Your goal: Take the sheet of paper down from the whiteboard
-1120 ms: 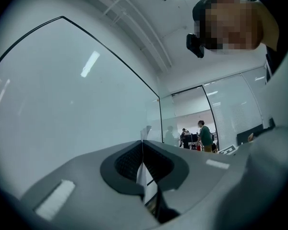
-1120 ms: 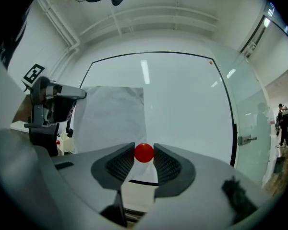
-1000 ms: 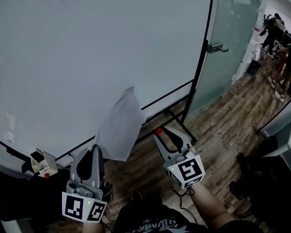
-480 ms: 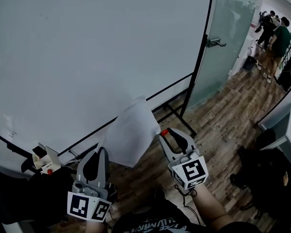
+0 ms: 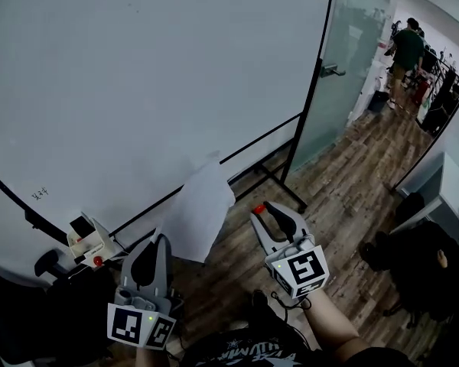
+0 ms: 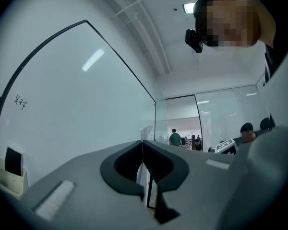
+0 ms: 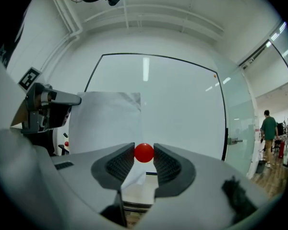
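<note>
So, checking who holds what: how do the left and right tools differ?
The left tool grips the sheet of paper; the right tool grips a small red ball. The left tool's jaws are nearly together; the right tool's stand wider. Both point toward the whiteboard.

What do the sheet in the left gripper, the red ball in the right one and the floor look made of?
Sheet: thin white paper, matt; it curls and creases.
Red ball: smooth, evenly coloured, probably plastic, though that stays open.
Floor: brown planks with grain and seams; wood or laminate, cannot tell which.
</note>
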Tool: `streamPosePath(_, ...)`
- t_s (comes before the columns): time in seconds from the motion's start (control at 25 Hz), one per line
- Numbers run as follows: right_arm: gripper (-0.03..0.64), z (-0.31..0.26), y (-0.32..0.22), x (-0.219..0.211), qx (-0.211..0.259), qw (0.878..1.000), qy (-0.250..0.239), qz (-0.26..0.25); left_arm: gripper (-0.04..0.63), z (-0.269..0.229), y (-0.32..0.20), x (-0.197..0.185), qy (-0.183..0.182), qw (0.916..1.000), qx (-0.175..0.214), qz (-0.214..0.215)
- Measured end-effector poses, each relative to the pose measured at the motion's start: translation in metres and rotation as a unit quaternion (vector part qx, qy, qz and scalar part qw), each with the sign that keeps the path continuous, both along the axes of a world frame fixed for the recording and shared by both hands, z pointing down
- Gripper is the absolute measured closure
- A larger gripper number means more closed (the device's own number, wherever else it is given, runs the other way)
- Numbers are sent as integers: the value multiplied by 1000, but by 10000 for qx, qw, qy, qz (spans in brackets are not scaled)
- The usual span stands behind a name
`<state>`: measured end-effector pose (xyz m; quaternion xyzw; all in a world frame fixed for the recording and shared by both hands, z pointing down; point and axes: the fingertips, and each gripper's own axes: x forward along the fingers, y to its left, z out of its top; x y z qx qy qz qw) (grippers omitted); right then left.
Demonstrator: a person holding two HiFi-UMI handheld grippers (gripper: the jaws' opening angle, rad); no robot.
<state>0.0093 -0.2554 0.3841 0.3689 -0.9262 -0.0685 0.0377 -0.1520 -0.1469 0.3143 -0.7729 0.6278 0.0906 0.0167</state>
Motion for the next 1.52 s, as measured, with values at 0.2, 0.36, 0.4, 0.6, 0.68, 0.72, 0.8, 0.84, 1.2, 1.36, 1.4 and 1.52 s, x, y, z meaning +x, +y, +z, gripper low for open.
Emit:
streamPosePath(0.2,485,-6,49,-12,89,9997,34,236,586,3,42,-16,-57,9997,44,244)
streamPosePath(0.36,485,-6,91,-21,86,9991,35,420,586,5,76,-29,-32,9990,36,435)
streamPosePath(0.4,485,-5,102,-23,74,9989,37,463,585,6,85,-31,-26,9988,32,484)
streamPosePath(0.6,485,-3,154,-33,61,9979,127,633,585,8,128,-44,14,9974,32,725)
streamPosePath(0.68,485,0,173,-36,32,9974,171,693,586,11,143,-48,39,9968,22,804)
streamPosePath(0.72,485,0,182,-36,10,9972,192,719,585,12,149,-50,53,9964,18,842)
streamPosePath(0.8,485,0,198,-36,-3,9967,256,767,586,14,162,-52,82,9958,11,911)
streamPosePath(0.84,485,-1,205,-35,-6,9964,272,809,586,15,167,-53,102,9955,6,942)
streamPosePath(1.2,485,-9,243,-36,125,9956,358,853,586,15,199,-55,177,9940,74,1074)
streamPosePath(1.36,485,-7,258,-26,80,9959,392,811,584,18,207,-43,189,9938,38,1098)
streamPosePath(1.4,485,-7,262,-22,83,9959,394,809,584,20,210,-39,182,9938,18,1099)
streamPosePath(1.52,485,-5,276,-8,83,9958,385,821,585,26,220,-28,182,9938,-61,1092)
